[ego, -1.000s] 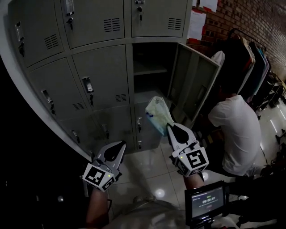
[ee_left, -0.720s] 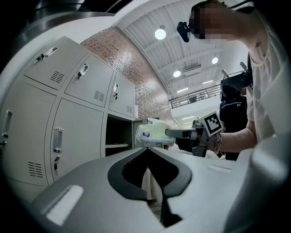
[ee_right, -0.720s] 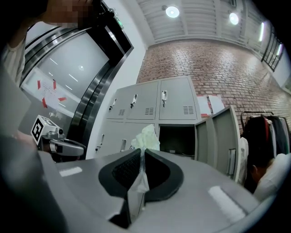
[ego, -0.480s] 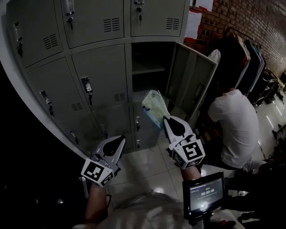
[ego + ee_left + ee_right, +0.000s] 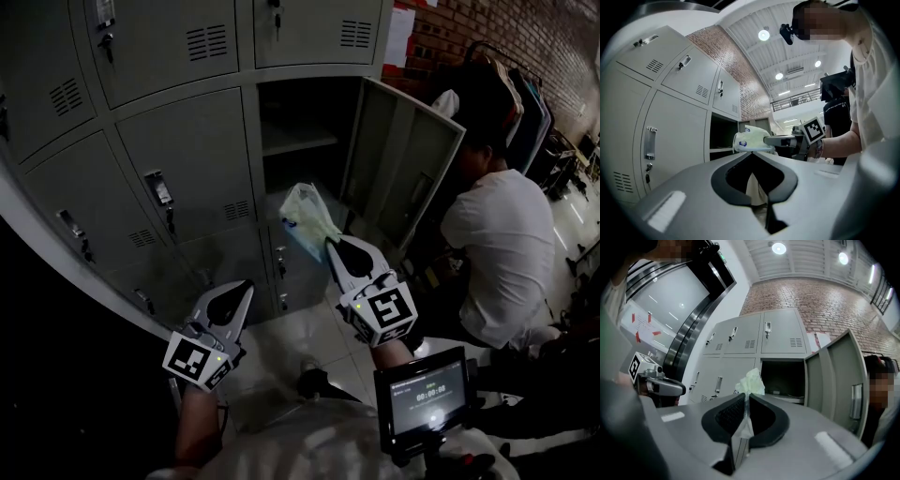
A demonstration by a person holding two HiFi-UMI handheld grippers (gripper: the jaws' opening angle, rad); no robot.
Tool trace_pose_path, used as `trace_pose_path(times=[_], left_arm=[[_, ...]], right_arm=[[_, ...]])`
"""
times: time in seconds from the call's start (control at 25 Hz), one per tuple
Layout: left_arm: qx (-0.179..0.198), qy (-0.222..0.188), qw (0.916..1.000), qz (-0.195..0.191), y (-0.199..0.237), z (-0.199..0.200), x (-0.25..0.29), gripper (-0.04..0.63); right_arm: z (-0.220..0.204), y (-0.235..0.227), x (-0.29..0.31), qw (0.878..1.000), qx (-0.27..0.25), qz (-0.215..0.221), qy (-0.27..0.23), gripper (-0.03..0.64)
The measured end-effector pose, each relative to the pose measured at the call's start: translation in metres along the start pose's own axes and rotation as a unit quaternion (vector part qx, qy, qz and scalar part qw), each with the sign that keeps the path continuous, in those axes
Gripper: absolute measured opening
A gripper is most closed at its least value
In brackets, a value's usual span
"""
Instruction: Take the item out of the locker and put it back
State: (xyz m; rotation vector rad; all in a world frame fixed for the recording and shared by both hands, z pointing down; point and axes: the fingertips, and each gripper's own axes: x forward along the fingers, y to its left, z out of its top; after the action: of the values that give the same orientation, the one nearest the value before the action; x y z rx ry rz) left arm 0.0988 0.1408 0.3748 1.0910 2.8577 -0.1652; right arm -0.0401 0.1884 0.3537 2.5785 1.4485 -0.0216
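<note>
Nearest, the left gripper (image 5: 242,291) hangs idle, its jaws together on nothing, while the right gripper (image 5: 330,246) pinches the neck of the pale plastic bag (image 5: 305,217), held in the air just in front of the open locker compartment (image 5: 292,173). The bag seems to be out and due back, so the next move calls for carrying it forward, clear of the swung-out door (image 5: 405,164), and resting it inside before the jaws let go

Right hand-held gripper (image 5: 331,243) clamped, raised — left hand-held gripper (image 5: 246,287) closed, lower.
</note>
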Motion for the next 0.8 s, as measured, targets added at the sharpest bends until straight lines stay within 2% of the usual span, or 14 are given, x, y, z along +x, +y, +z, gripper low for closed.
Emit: trace_pose_path(times=[0.16,0.44,0.56,0.8], left_arm=[[0.012,0.0,0.9999,0.008,0.027,-0.007,0.035,0.003],[0.022,-0.007,0.9985,0.05,0.075,-0.003,0.087,0.003],[0.019,-0.008,0.998,0.059,0.093,-0.007,0.102,0.003],[0.023,0.019,0.9986,0.044,0.121,-0.023,0.12,0.003]], right_arm=[[-0.011,-0.029,0.038,1.0,-0.002,0.011,-0.009,0.008],[0.002,-0.093,0.107,0.999,-0.012,0.009,-0.038,0.008],[0.0,-0.122,0.142,0.999,-0.014,-0.007,-0.031,0.008],[-0.003,-0.169,0.214,0.998,-0.027,-0.049,-0.012,0.009]])
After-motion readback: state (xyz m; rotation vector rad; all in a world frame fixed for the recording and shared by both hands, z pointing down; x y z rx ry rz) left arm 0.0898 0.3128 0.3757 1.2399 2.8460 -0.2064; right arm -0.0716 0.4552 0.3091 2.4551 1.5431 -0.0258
